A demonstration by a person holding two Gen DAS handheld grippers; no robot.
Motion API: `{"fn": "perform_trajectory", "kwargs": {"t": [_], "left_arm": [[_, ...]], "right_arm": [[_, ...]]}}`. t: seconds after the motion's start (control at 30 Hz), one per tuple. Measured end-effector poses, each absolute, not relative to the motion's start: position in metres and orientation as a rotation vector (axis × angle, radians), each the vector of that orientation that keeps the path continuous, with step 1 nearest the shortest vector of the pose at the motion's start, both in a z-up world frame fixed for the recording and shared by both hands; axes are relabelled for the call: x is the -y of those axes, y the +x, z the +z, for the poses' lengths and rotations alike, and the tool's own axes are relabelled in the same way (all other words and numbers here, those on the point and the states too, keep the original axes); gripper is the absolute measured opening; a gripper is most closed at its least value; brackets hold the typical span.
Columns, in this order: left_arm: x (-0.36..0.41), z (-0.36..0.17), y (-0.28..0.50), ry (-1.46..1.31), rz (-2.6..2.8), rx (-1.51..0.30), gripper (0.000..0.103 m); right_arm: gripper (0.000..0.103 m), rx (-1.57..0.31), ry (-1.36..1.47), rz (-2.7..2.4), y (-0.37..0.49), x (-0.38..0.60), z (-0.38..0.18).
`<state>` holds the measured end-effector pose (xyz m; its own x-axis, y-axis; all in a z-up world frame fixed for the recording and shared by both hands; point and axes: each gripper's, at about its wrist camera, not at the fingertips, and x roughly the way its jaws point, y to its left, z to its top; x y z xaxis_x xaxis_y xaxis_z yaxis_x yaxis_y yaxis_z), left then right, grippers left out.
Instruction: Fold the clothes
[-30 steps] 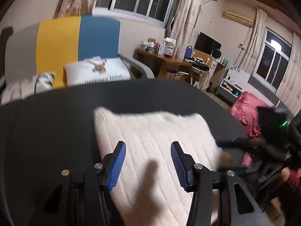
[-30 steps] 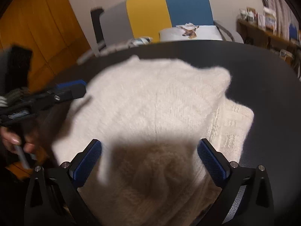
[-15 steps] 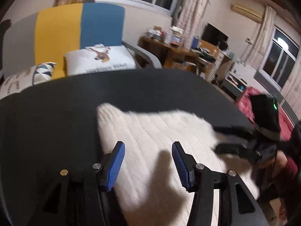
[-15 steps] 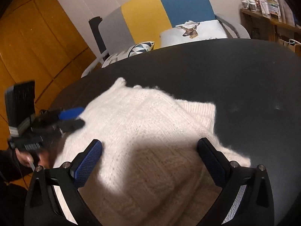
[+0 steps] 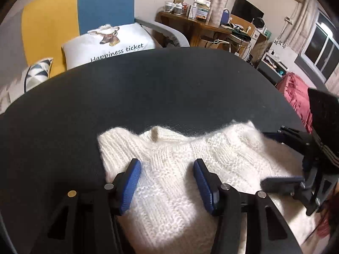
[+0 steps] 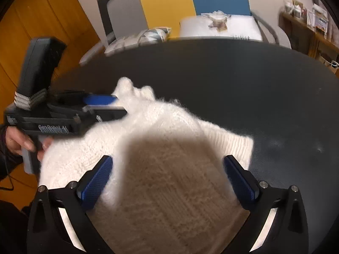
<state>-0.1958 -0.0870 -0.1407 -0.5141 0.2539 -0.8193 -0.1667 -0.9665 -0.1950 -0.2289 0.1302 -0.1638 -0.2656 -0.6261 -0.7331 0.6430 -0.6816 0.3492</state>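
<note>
Bedroom-type room: striped yellow/blue/grey chair (image 5: pixel 70 19) behind the table with a white "Happiness ticket" cushion (image 5: pixel 110 42) on it, cluttered wooden desk (image 5: pixel 201 25) off to the far right. Black round table (image 5: pixel 148 89) fills most of both views. White knit sweater (image 5: pixel 180 169) lies bunched on the near edge of the table, ribbed hem toward the right side, fuzzy edge toward the table centre. Left gripper (image 5: pixel 167 182) sits low over the sweater, blue pads apart with knit showing between them, nothing clamped. Right gripper (image 6: pixel 168 180) spread wide over the sweater, casting a shadow on it, holding nothing. Person's hand (image 6: pixel 25 144) grips the left gripper's handle at the near left edge.
</note>
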Motion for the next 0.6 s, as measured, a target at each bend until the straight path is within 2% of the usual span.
{"fn": "perform_trajectory", "kwargs": {"t": [0.1,0.2,0.43,0.6], "left_arm": [[0.093,-0.127,-0.187,-1.361,2.566,0.159,0.052],[0.092,-0.105,-0.156,-1.237,2.617,0.143,0.052],[0.069,-0.098,-0.076,-1.112,2.609,0.078,0.052],[0.052,-0.118,-0.043,-1.064,2.680,-0.035,0.054]], "right_arm": [[0.103,-0.013,1.157,-2.040,-0.230,-0.134,-0.158],[0.103,-0.084,1.088,-2.113,-0.214,-0.138,-0.134],[0.103,-0.112,0.902,-1.985,-0.125,-0.146,-0.089],[0.103,-0.140,1.008,-1.844,-0.081,-0.139,-0.123]]}}
